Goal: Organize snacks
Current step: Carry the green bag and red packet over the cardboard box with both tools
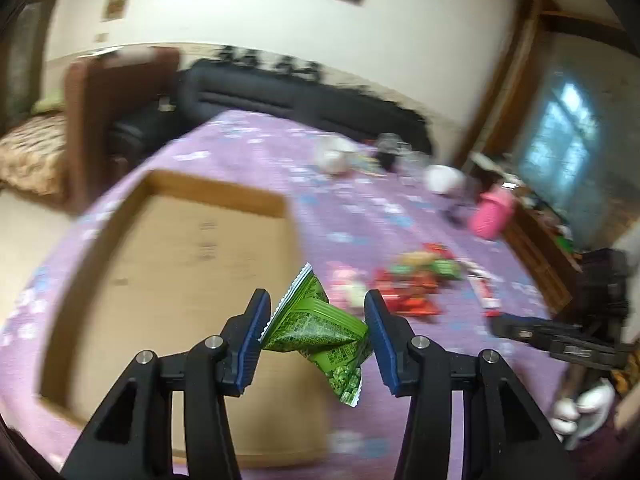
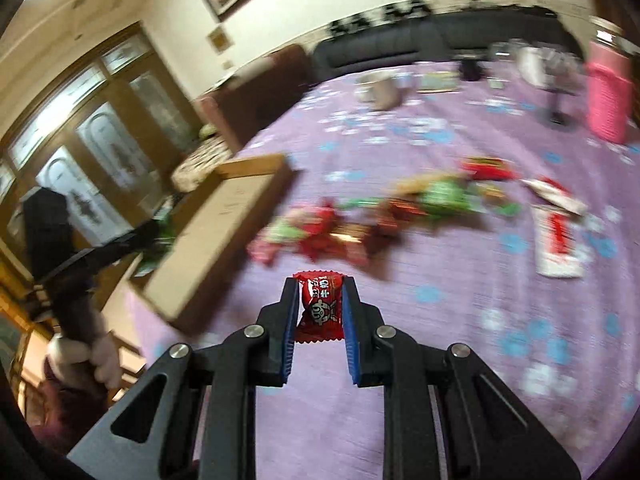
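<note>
My left gripper (image 1: 316,312) is shut on a crumpled green snack packet (image 1: 320,332), held above the purple tablecloth at the right edge of a shallow cardboard box (image 1: 180,264). My right gripper (image 2: 321,292) is shut on a small red candy packet (image 2: 321,306), lifted over the cloth in front of a loose pile of red and green snacks (image 2: 384,212). The same pile of snacks (image 1: 416,284) lies right of the box in the left wrist view. The cardboard box (image 2: 216,228) sits left of the pile in the right wrist view, with the other gripper and a gloved hand (image 2: 84,356) beside it.
A pink bottle (image 1: 490,216), a white mug (image 2: 378,88), glass jars (image 1: 390,148) and a flat white and red packet (image 2: 558,240) stand on the table's far and right parts. A dark sofa (image 1: 288,96) and a brown chair (image 1: 112,92) lie beyond the table. Both views are motion-blurred.
</note>
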`<state>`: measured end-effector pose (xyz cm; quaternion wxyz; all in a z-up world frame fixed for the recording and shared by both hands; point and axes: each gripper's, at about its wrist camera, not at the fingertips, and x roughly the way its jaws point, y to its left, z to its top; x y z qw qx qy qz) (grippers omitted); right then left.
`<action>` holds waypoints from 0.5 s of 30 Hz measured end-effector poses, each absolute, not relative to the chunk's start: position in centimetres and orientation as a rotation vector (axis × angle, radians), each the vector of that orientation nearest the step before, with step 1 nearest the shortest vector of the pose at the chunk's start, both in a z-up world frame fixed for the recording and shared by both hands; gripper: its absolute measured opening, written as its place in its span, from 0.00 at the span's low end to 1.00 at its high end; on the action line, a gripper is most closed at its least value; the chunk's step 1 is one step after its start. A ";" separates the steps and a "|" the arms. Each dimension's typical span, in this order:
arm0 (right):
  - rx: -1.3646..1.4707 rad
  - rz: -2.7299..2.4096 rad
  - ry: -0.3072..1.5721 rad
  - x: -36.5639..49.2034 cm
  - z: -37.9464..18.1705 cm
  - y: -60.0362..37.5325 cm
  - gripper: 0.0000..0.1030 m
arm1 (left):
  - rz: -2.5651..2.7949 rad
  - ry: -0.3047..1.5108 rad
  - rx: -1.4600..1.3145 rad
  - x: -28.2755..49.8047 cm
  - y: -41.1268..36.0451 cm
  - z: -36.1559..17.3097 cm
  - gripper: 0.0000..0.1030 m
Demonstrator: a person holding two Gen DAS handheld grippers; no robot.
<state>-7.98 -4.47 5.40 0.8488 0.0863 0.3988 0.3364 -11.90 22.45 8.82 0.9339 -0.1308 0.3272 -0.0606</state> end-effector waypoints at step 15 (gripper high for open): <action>-0.031 0.934 0.952 -6.9 2.7 14.9 0.23 | 0.093 0.749 -0.384 -12.7 30.7 5.4 0.50</action>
